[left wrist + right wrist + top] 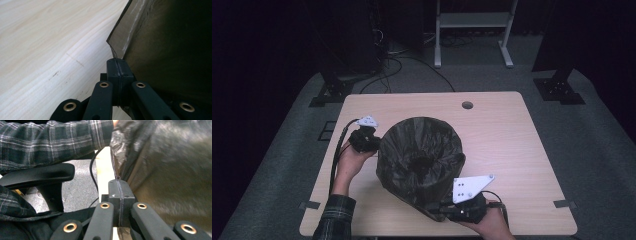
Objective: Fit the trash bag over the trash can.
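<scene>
A dark, puffed-up plastic bag [419, 157] stands in the middle of the light wooden table [507, 130], its mouth facing up. My left gripper [378, 143] is at the bag's left side, held level. In the left gripper view its jaws [117, 62] are shut on a thin edge of the bag [170, 50]. My right gripper [438, 207] is at the bag's near side, close to the table's front edge. In the right gripper view it [118, 183] is shut on a fold of the bag's film [170, 170].
A round cable hole [467, 105] lies near the table's far edge. A black chair armrest [37, 176] and a plaid sleeve [50, 137] sit by the front edge. Black stand feet [329, 92] and a white frame [472, 30] stand on the floor beyond.
</scene>
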Available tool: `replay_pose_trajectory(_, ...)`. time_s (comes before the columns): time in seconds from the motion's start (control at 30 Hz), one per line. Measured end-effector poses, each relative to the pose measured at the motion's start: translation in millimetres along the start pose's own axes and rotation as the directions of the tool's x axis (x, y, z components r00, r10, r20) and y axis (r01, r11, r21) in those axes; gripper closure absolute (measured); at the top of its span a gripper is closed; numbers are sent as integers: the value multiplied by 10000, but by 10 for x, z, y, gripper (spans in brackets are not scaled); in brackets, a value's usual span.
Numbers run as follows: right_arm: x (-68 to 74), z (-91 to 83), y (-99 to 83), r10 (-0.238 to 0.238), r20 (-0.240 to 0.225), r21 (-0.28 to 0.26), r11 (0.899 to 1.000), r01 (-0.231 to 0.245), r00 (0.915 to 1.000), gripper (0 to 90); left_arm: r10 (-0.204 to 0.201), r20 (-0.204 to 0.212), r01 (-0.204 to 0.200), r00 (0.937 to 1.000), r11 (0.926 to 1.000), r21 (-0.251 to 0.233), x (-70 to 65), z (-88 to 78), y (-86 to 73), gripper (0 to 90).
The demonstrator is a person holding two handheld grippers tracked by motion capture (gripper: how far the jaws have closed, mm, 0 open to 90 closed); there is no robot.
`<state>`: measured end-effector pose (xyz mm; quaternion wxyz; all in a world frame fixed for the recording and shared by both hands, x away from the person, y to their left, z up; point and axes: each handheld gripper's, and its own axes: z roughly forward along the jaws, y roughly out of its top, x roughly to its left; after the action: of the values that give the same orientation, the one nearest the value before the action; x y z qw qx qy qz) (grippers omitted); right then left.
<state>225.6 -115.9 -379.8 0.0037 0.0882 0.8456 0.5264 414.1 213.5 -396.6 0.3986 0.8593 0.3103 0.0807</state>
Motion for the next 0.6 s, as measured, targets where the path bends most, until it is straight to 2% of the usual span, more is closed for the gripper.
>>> replay_pose_trajectory(0.1, -39, -7, -121, 206, 88, 24, 9998, -206, 9997, 898, -51, -18, 51, 10000, 9996, 264, 14, 71, -59, 899)
replay_pose_trajectory(0.2, -68, 1, -202, 376, 104, 113, 9992, -377, 9992, 898, -74, 36, 73, 10000, 9994, 326, 20, 114, -96, 899)
replay_pose_trajectory(0.33, -57, -14, -203, 319, 111, 54, 9995, -320, 9994, 888, -78, 77, 77, 9999, 10000, 9, 18, 68, -84, 898)
replay_pose_trajectory(0.4, -47, -42, -175, 291, 195, -139, 9995, -288, 9994, 770, -91, 27, 92, 10000, 9996, -284, 21, 13, -66, 848)
replay_pose_trajectory(0.6, -28, -180, -67, 288, 386, -580, 9980, -265, 9988, 594, -78, -164, 61, 9998, 9949, -1006, 4, -182, -10, 646)
